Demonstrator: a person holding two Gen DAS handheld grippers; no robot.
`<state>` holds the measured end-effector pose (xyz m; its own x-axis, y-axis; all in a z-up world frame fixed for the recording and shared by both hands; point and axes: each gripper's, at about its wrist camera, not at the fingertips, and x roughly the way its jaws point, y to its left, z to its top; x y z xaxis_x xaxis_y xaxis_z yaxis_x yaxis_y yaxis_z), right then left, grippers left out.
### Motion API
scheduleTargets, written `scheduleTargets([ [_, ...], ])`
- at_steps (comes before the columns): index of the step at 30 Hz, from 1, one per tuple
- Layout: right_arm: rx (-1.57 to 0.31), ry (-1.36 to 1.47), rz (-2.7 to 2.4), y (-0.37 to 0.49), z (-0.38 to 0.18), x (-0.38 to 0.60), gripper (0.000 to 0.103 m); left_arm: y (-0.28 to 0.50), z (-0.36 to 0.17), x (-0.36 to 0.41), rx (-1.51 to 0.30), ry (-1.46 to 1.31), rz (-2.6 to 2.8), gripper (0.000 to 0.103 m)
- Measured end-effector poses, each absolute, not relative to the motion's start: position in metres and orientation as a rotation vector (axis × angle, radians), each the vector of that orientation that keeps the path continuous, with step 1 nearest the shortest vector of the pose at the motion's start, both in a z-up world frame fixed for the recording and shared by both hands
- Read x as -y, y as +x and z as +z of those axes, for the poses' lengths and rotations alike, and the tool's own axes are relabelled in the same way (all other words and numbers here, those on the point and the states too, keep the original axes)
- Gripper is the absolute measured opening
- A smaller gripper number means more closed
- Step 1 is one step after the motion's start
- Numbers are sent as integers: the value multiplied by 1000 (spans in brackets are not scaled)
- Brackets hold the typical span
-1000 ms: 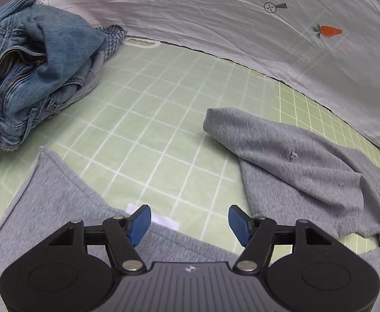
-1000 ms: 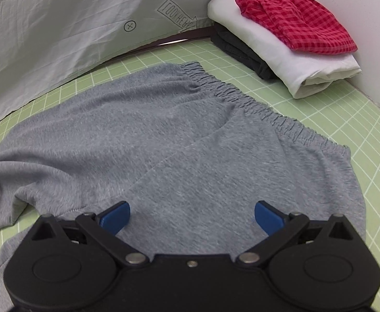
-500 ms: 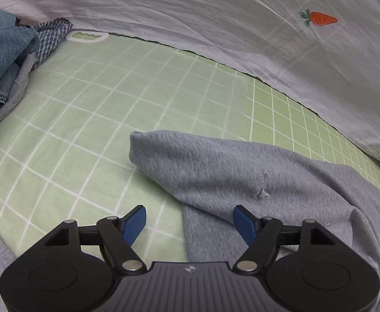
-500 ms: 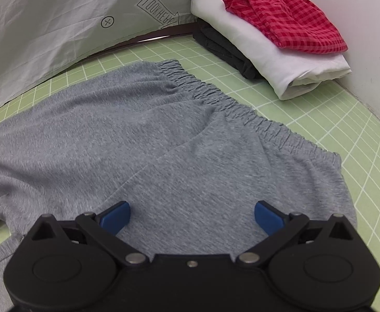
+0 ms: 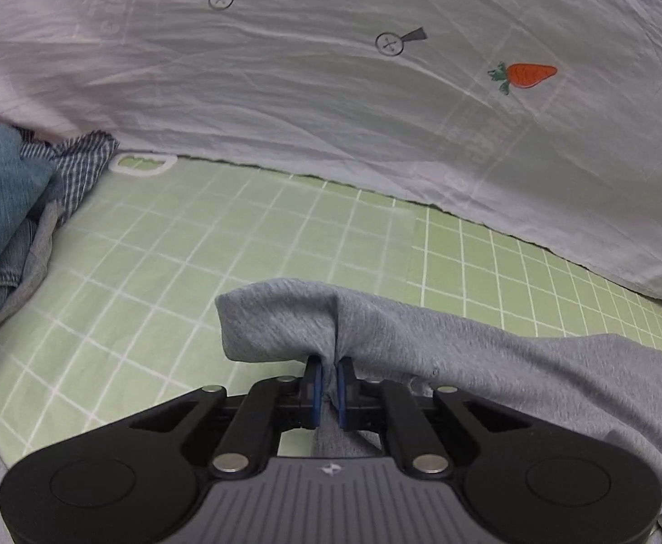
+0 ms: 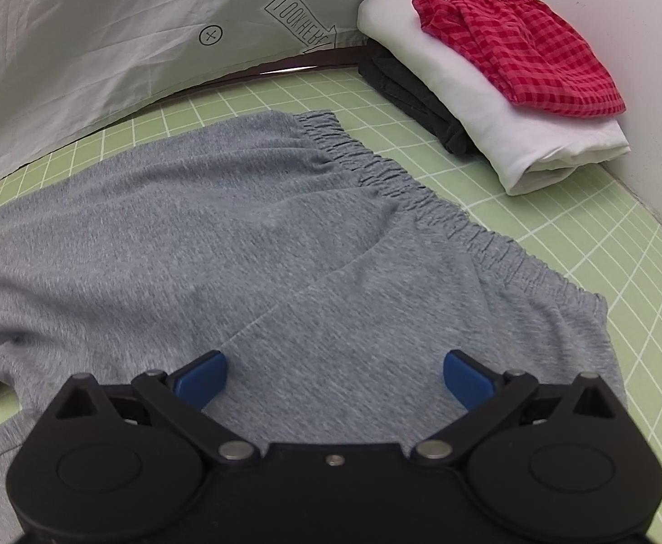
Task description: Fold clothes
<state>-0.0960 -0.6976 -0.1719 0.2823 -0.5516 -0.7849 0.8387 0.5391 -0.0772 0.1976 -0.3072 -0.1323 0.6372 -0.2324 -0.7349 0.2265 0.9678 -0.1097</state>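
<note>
We fold grey shorts (image 6: 249,245): left gripper (image 5: 326,383) jaws closing on leg end; right gripper (image 6: 335,371) jaws released. Folded stack (image 6: 498,104) at 1 o'clock done; denim pile (image 5: 0,208) at 9 o'clock left.

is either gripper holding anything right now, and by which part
The left gripper, jaws closing, pinches the grey sweatpants by a fold near one leg end. The right gripper is open, holding nothing.

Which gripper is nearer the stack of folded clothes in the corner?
Right. The right gripper hangs open over the grey shorts, with the stack of folded clothes just beyond their waistband. The left gripper pinches the shorts' leg end; no stack shows there.
</note>
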Motion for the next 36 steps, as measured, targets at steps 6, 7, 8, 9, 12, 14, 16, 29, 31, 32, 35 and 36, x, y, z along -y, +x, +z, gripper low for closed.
scheduleTargets([
  [6, -853, 409, -973, -100, -172, 700, 103, 169, -104, 351, -771, -4, -441, 7],
  [7, -850, 408, -972, -101, -171, 701, 103, 164, -105, 363, -783, -10, -495, 7],
  [8, -849, 409, -971, -101, -170, 701, 103, 159, -107, 374, -800, -9, -551, 7],
  [9, -847, 410, -970, -101, -170, 701, 103, 153, -112, 386, -818, 3, -607, 7],
  [12, -845, 415, -967, -103, -169, 701, 103, 136, -143, 421, -913, 96, -731, 13],
  [14, -845, 423, -970, -105, -169, 701, 103, 130, -166, 432, -1017, 160, -754, 14],
  [16, -847, 429, -974, -108, -170, 701, 103, 122, -173, 427, -1042, 180, -758, 22],
  [29, -863, 440, -954, -103, -178, 699, 103, 155, -140, 338, -915, -13, -496, 32],
  [31, -864, 443, -951, -100, -178, 701, 103, 163, -145, 339, -929, -3, -496, 32],
  [32, -865, 441, -951, -99, -178, 701, 103, 166, -148, 341, -932, 11, -498, 32],
  [35, -866, 441, -951, -98, -178, 702, 103, 172, -158, 349, -942, 55, -503, 32],
  [36, -863, 445, -951, -98, -178, 702, 103, 173, -161, 351, -948, 63, -513, 32],
])
